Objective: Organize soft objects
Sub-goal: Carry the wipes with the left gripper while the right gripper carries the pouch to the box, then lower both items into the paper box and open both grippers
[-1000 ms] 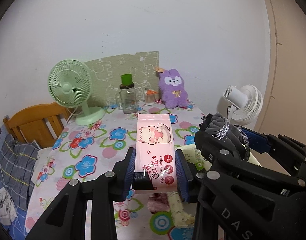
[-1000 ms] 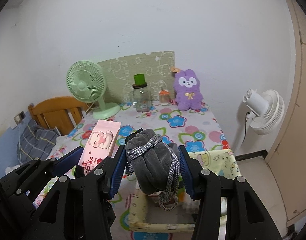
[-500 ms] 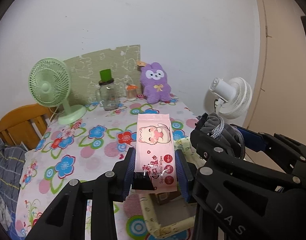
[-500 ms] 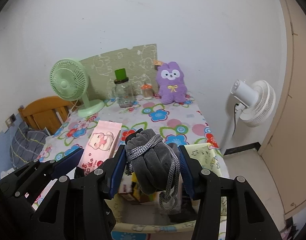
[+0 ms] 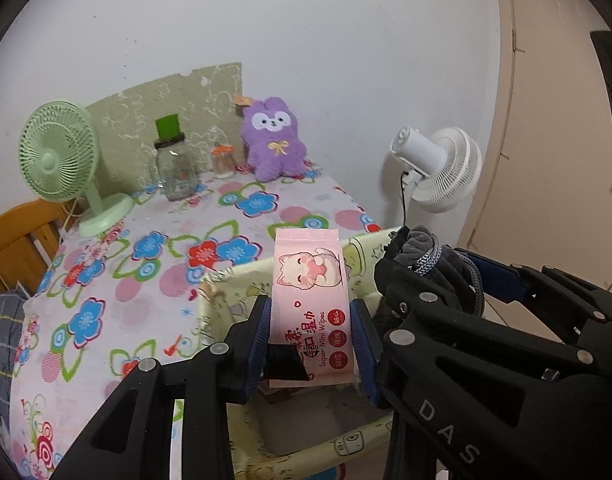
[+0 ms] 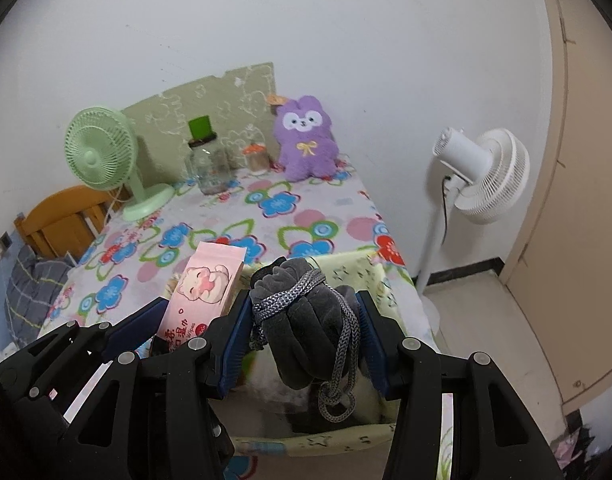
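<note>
Two laden claws: wipes pack (image 5: 310,312) left, grey pouch (image 6: 306,324) right.

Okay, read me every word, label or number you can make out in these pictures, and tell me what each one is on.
"Super Mini Wipes": on the pink wipes pack, held in the left gripper.
"DAS": on the black body of the right gripper, seen in the left wrist view.
Large red Chinese characters and small red round badges on the pack: too small to read reliably.
The purple plush toy's tag: unreadable.
</note>
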{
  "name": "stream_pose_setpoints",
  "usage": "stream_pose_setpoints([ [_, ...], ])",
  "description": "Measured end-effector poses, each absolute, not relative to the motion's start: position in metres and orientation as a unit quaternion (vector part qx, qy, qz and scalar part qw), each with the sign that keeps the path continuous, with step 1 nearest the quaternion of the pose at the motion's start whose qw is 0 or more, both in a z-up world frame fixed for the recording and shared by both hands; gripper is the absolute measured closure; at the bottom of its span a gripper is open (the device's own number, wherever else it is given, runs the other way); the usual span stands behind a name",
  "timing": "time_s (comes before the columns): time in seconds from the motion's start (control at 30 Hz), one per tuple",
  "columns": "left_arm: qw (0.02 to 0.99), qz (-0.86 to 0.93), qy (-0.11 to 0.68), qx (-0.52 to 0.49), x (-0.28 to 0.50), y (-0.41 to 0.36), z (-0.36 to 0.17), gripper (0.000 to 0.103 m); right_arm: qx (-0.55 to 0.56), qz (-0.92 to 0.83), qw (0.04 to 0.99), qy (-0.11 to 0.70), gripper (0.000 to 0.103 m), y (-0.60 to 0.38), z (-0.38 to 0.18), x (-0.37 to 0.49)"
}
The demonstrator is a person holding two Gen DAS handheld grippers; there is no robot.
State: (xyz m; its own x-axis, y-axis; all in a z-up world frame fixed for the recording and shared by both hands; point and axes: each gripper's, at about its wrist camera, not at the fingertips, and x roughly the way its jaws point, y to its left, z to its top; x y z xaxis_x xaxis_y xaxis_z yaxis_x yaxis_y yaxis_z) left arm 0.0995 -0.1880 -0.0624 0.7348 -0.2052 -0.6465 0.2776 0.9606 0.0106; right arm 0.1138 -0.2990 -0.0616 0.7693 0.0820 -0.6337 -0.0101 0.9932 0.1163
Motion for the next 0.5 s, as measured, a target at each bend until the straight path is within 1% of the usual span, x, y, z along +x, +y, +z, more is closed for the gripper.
stream_pose_setpoints([
  [0.33, 0.918, -0.136, 0.369, 0.056, 0.106, -0.192, -0.081, 0.062, 0.062, 0.023, 0.929, 0.364, 0.049, -0.304, -0.084, 0.121],
  [0.37, 0.917, -0.138, 0.371, 0.054, 0.105, -0.192, -0.082, 0.061, 0.064, 0.025, 0.928, 0.366, 0.049, -0.304, -0.085, 0.121],
  [0.4, 0.916, -0.141, 0.372, 0.053, 0.105, -0.192, -0.083, 0.053, 0.066, 0.027, 0.927, 0.368, 0.049, -0.303, -0.086, 0.122],
  [0.47, 0.917, -0.138, 0.371, 0.058, 0.103, -0.191, -0.083, 0.044, 0.066, 0.028, 0.927, 0.368, 0.049, -0.301, -0.088, 0.122],
  [0.5, 0.917, -0.137, 0.369, 0.061, 0.103, -0.191, -0.083, 0.037, 0.067, 0.028, 0.927, 0.368, 0.049, -0.301, -0.089, 0.122],
])
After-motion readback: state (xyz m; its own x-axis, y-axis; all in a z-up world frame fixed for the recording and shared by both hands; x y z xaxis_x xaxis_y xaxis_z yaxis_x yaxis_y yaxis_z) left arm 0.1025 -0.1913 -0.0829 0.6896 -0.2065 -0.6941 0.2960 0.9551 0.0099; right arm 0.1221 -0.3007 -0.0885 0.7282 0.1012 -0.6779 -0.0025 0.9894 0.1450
